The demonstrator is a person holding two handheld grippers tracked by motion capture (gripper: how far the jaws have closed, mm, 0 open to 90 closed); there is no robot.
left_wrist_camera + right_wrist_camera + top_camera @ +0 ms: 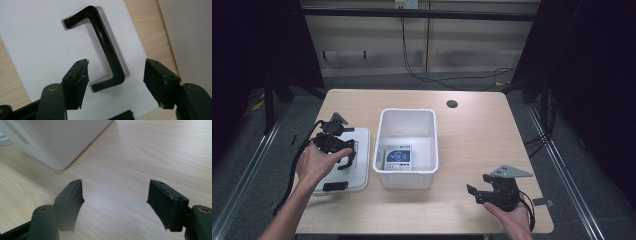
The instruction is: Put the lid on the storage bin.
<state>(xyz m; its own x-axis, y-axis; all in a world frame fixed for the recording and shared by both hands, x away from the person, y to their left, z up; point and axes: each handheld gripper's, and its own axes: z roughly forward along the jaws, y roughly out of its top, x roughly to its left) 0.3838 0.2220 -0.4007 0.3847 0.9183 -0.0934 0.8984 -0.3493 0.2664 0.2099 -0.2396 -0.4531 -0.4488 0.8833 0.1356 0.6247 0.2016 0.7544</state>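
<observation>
Left gripper (116, 82), jaws apart and empty, straddles the flat white plastic lid's (37, 45) black handle (106, 47); closing follows. Right gripper (115, 202) gapes, empty.

You won't find much to read here — the one printed thing is the small box (397, 158) lying in the white bin (407, 116) on your desk. Its face carries a blue and white label with a pale curved sign on the blue part and a row of tiny dark marks below — all too small to make out as words or numbers.
</observation>
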